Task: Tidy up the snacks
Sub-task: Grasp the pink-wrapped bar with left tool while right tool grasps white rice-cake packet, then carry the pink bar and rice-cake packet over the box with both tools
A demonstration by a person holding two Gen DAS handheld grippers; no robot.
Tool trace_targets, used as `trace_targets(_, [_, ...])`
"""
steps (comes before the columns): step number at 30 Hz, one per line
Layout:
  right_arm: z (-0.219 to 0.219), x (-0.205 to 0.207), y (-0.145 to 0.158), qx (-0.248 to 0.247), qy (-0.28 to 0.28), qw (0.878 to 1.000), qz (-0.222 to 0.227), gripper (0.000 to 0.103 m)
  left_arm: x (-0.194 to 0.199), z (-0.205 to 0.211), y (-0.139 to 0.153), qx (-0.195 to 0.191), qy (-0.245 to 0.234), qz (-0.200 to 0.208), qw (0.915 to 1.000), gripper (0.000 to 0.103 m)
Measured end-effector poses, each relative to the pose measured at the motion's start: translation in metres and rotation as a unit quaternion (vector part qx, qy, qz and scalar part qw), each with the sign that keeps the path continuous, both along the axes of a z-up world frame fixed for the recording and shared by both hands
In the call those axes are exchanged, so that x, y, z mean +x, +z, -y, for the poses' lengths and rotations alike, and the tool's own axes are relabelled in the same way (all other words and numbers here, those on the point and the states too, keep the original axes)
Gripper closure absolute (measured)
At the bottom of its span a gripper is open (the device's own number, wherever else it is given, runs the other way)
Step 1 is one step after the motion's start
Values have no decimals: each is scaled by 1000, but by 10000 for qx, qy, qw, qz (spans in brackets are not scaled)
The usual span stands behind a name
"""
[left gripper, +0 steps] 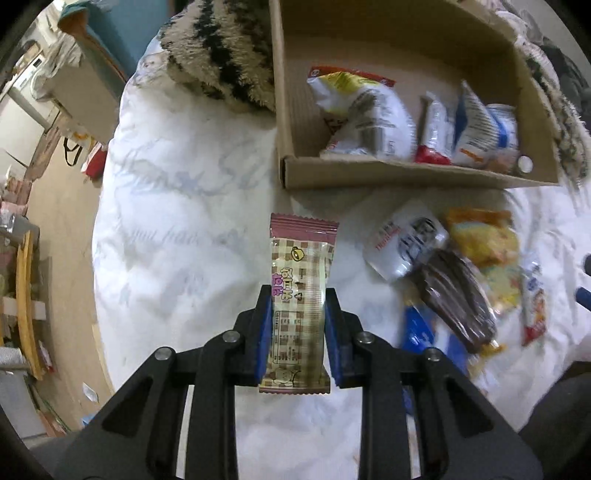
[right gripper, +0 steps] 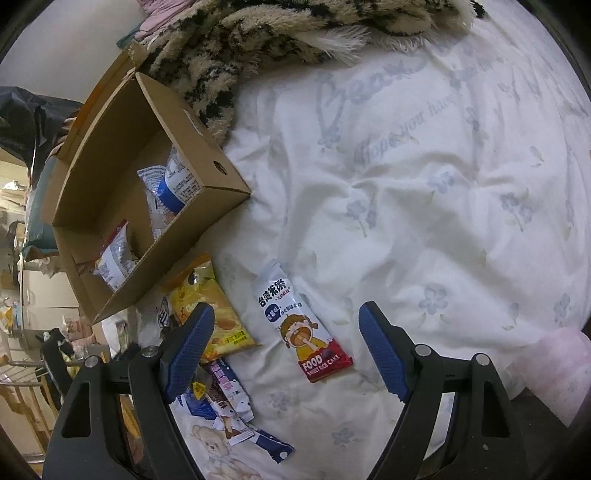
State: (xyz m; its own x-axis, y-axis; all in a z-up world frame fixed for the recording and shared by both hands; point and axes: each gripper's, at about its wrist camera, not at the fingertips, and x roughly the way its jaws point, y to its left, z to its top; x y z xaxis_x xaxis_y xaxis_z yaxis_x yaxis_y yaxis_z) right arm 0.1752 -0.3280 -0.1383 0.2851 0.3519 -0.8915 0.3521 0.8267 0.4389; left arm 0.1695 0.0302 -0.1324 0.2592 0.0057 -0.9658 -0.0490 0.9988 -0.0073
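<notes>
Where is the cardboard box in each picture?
Left wrist view: the cardboard box is top right, snack packets inside, beyond the left gripper shut on the checkered snack bar.
Right wrist view: the box is at left, up from the open right gripper.
Shared landmark: the fuzzy striped blanket.

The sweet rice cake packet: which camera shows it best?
The right wrist view. The sweet rice cake packet lies flat on the bedsheet, label readable, between the open right gripper's fingers. The left wrist view shows it only blurred, near the frame's right edge.

Bed (right gripper: pixel 424 206) w/ box (right gripper: pixel 218 168), snacks (right gripper: pixel 301 325)
</notes>
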Motion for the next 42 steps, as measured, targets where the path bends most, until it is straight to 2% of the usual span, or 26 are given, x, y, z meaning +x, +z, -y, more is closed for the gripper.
trace_targets(6, [2,0,1,108,-61,9999,1,20,-35,-4,26,-490,355,-105,9981,81])
trace_targets(9, [-3,3,-4,6,73,9999,-98,20,-57,-2,45,-620,447,189,9969,81])
trace_targets(13, [-24,9,-15,-423,592,9970,-280,20,-68,-9,67,-631,378,447,9963,81])
trace_targets(15, [-44,13,-19,-1115,1109,9870,-329,20,-67,-16,67,-583,469,492,9960,81])
trace_targets(17, [-61,15,-27,-1453,1527,9766,-421,20,-66,-16,65,-531,529,562,9956,81])
trace_targets(20, [-79,16,-42,-1706,1899,9649,-622,21,-63,-15,57,-669,680,550,9939,81])
trace_targets(23, [-86,18,-50,-1853,2034,9588,-711,21,-58,-6,56,-393,583,661,9953,81])
trace_targets(28, [-92,19,-56,-2063,2189,9510,-717,21,-53,-1,56,-340,544,728,9953,81])
trace_targets(29, [-93,19,-57,-2101,2219,9494,-724,25,-53,0,57,-356,542,724,9953,81])
trace_targets(31, [-93,19,-60,-2052,2268,9488,-791,42,-54,1,58,-364,524,743,9952,81])
trace_targets(32, [-92,18,-59,-2078,2285,9477,-806,68,-54,1,58,-341,518,771,9951,81])
trace_targets(35, [-95,11,-48,-2063,2136,9537,-478,69,-54,-2,57,-433,589,762,9944,81])
trace_targets(37, [-90,8,-33,-1908,1948,9618,-252,69,-53,-3,54,-497,622,711,9943,81])
trace_targets(42, [-85,0,-17,-1545,1744,9725,6,69,-54,-1,50,-281,600,766,9949,81])
